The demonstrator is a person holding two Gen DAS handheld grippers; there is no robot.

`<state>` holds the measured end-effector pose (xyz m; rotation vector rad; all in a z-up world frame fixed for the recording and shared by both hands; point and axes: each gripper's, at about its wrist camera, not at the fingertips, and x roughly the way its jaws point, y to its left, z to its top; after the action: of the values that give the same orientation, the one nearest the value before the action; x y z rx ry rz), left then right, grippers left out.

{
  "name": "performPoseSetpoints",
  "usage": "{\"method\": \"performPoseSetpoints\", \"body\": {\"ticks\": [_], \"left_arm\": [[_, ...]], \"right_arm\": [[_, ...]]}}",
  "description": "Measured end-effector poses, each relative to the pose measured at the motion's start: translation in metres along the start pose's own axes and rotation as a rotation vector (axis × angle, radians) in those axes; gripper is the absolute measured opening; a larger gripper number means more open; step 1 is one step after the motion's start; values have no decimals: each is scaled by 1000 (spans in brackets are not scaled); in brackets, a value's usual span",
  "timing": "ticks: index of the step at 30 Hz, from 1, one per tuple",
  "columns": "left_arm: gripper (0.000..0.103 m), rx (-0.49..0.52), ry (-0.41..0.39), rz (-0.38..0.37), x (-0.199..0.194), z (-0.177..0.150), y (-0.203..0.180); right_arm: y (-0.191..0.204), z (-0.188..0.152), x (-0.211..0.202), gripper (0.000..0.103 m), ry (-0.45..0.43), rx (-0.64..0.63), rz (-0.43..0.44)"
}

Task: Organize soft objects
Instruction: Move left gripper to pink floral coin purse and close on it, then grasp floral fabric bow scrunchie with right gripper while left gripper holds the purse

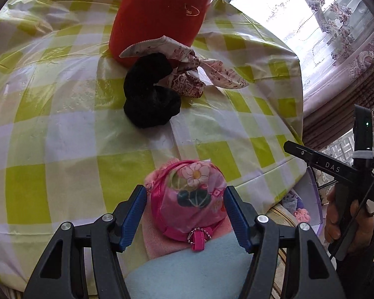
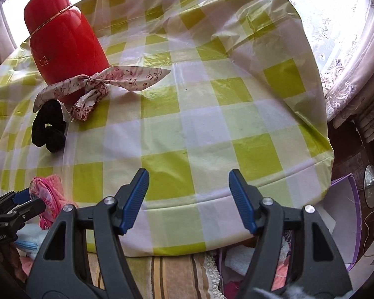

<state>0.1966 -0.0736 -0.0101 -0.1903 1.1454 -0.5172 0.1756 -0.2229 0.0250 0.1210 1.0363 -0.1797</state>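
Pink satin with a printed flower covers the small pouch (image 1: 190, 199) that sits between the blue fingers (image 1: 134, 214) of the left gripper (image 1: 185, 214); the pads stand on either side of it, and whether they actually press its sides cannot be told. It lies at the near edge of the surface (image 1: 62, 124), resting on pink and pale blue cloth whose lower part is hidden behind the gripper body. In the right wrist view only a sliver of the pouch (image 2: 46, 194) shows beside the left gripper (image 2: 25, 199), at the frame's left edge.

Farther back, a black scrunchie (image 1: 149, 94) lies on the yellow-and-white checked cover, touching a floral bow headband (image 1: 187, 72) that leans against the base of a red flask (image 1: 159, 17); the flask's top is cut off in the left view.

The right gripper (image 2: 189, 199) hovers over the near edge of the surface with its fingers (image 2: 241, 199) spread wide and nothing between them. Below it, a purple-sided box (image 2: 346, 211) holds a jumble of soft items, too blurred and too hidden to name
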Motion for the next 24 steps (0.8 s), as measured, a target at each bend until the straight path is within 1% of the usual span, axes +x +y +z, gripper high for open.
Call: {"method": "performPoseSetpoints", "body": {"ticks": [2, 3, 6, 9, 14, 16, 18, 21, 24], "left_arm": [[45, 26, -3, 26, 2, 2, -3], [40, 41, -8, 39, 2, 3, -5], [33, 74, -45, 27, -4, 3, -8], [30, 51, -107, 4, -16, 5, -3], [29, -60, -212, -33, -37, 10, 22], [29, -106, -249, -25, -42, 10, 32], [29, -158, -274, -21, -45, 10, 44], [29, -226, -306, -23, -48, 8, 60], [29, -258, -330, -20, -51, 7, 69]], "right_arm": [[9, 9, 3, 70, -9, -17, 8], [14, 14, 5, 71, -14, -27, 11], [28, 28, 11, 74, -28, -60, 25], [45, 42, 20, 75, -33, -89, 49], [70, 59, 39, 76, -13, -97, 109], [80, 65, 46, 76, -10, -88, 135], [89, 71, 54, 76, -5, -75, 154], [103, 79, 67, 76, 10, -76, 160], [114, 85, 76, 76, 1, -71, 158]]}}
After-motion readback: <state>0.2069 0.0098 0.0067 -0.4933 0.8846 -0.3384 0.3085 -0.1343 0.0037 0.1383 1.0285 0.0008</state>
